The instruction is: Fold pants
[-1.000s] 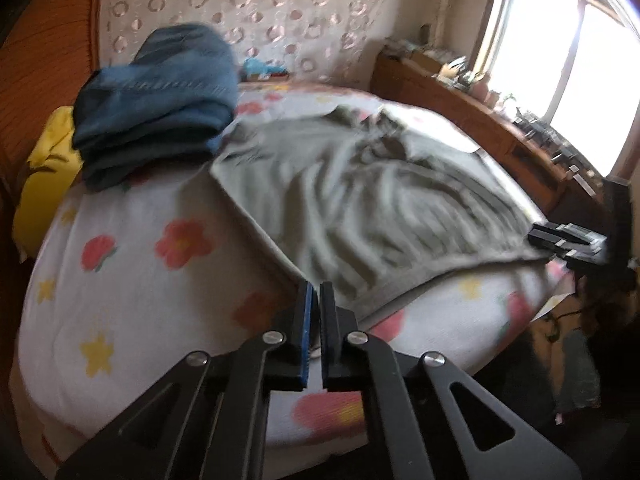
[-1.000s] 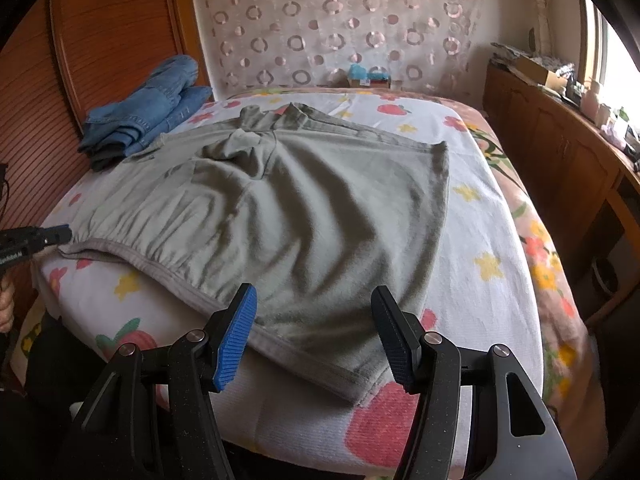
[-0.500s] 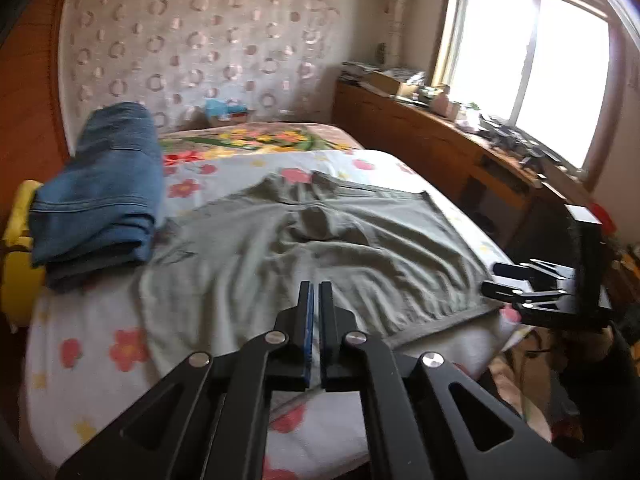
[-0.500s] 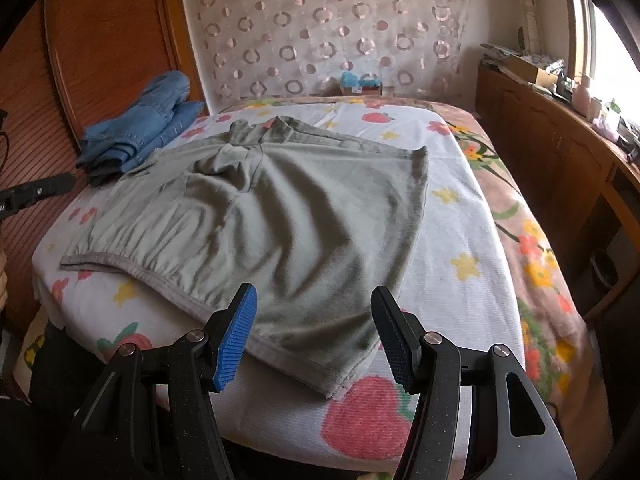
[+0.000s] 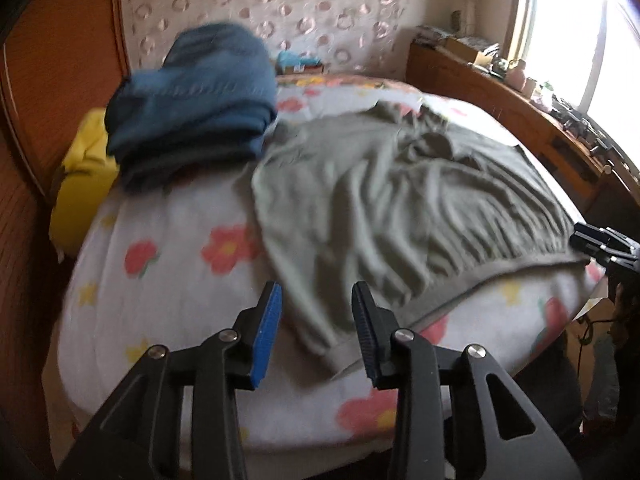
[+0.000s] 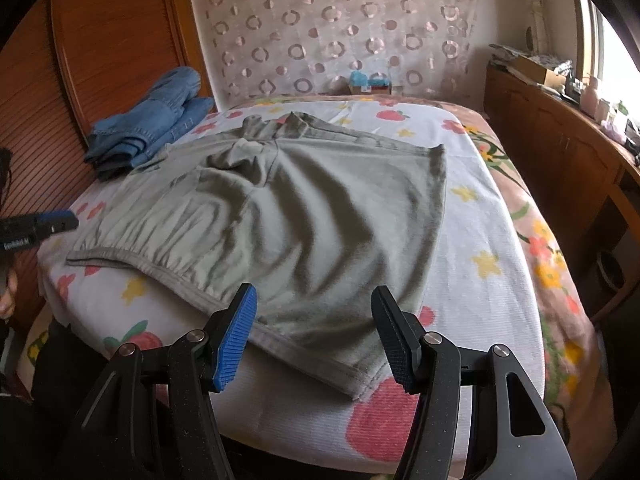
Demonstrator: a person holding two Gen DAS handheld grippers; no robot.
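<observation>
The grey pants [image 6: 296,216] are laid flat on the bed [image 6: 480,240], which is covered by a white sheet printed with flowers and stars. The elastic waistband is turned toward the near edge of the mattress, and the cloth is crossed by soft wrinkles; near the far end it is bunched into a small raised fold. The left gripper [image 5: 316,320] is seen with its jaws parted, having just been opening; the near left corner of the waistband appears in the gap between the blue pad and the black pad, but it is not pressed by either, so nothing is grasped. Whether the fingertips touch the cloth cannot be told, as the left wrist view is blurred. The right gripper [image 6: 314,332] is held with its jaws apart and released, above the near right corner of the pants, with no cloth clamped. A stack of folded blue jeans [image 5: 192,96] is placed at the far left of the bed, just beside the pants, against the wooden headboard [image 6: 112,60]. A yellow item [image 5: 82,184] is lodged between the mattress and the wood. A wooden cabinet [image 6: 560,152] carrying small objects is set along the window side.
</observation>
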